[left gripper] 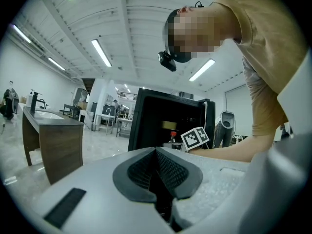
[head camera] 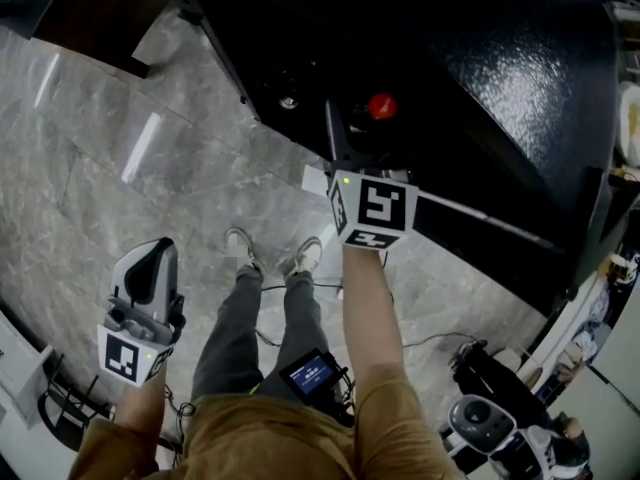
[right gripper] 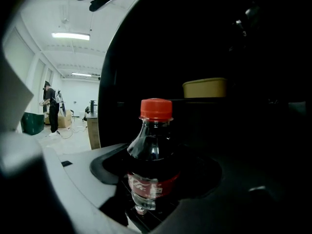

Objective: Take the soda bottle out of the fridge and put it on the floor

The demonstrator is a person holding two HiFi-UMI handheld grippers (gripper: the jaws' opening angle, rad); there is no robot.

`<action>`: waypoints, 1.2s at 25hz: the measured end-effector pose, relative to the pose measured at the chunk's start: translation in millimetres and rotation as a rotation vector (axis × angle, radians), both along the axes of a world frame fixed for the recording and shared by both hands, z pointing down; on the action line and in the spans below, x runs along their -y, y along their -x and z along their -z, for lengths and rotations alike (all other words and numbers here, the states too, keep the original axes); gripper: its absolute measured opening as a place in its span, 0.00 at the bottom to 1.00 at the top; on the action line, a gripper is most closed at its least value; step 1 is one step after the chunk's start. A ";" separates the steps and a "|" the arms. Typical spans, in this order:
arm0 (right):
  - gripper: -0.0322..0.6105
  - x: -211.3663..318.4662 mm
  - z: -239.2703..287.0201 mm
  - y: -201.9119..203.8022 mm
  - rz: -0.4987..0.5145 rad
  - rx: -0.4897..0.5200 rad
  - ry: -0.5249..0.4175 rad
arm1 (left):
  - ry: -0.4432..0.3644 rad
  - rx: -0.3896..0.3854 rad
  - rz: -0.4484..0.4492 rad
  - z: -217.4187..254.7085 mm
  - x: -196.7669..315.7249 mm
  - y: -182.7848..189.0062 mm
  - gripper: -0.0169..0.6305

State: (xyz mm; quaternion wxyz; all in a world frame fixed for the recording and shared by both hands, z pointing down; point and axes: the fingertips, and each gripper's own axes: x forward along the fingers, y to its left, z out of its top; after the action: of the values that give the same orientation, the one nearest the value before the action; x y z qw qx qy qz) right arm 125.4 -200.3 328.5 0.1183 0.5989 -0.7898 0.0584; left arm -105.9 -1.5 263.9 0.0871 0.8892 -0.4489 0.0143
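The soda bottle, dark with a red cap and red label, stands upright between the jaws of my right gripper, which is shut on it. In the head view only its red cap shows, just inside the open black fridge, beside the right gripper on an outstretched arm. The left gripper view shows the bottle small in the fridge opening. My left gripper hangs low at the left over the floor; its pads meet, with nothing between them.
A yellow tub sits on a fridge shelf behind the bottle. Grey marble floor spreads left of the fridge, and the person's feet stand before it. Cables and equipment lie at lower right. A wooden counter stands far left.
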 end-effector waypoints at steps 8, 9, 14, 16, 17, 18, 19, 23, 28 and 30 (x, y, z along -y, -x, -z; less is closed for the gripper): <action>0.51 -36.9 -9.5 28.9 0.098 0.018 0.006 | 0.003 -0.013 0.006 -14.6 2.5 -2.3 0.03; 0.51 -41.8 -12.6 31.9 0.108 0.016 0.009 | 0.003 -0.014 0.004 -16.9 2.1 -3.0 0.03; 0.51 -56.9 -26.3 42.2 0.130 0.027 0.013 | -0.004 -0.049 -0.005 -21.6 4.9 -12.7 0.03; 0.51 -64.8 -33.0 43.6 0.142 0.019 0.024 | -0.004 -0.030 0.003 -28.4 2.7 -10.9 0.03; 0.51 -68.6 -36.3 45.0 0.150 0.015 0.027 | -0.003 -0.030 0.008 -31.4 2.0 -10.4 0.03; 0.51 -71.8 -40.0 46.9 0.158 0.012 0.028 | -0.001 -0.033 0.011 -34.4 1.9 -10.6 0.03; 0.51 -74.5 -44.5 49.2 0.166 0.011 0.029 | 0.000 -0.034 0.013 -38.5 2.0 -10.7 0.03; 0.51 -84.2 -67.6 59.2 0.202 0.010 0.036 | -0.004 0.022 0.024 -62.7 -1.4 -6.6 0.03; 0.51 -96.3 -101.3 73.5 0.256 -0.002 0.035 | -0.006 0.059 0.036 -98.9 -8.6 -2.6 0.03; 0.51 -102.5 -120.6 77.2 0.282 -0.010 0.042 | 0.000 0.025 0.040 -113.1 -11.5 -6.9 0.03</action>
State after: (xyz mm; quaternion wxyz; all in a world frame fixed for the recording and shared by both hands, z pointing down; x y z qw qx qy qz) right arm 48.2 -97.7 449.1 0.1415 0.4799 -0.8641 0.0548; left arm -99.0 10.0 377.1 0.0818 0.8799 -0.4675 0.0238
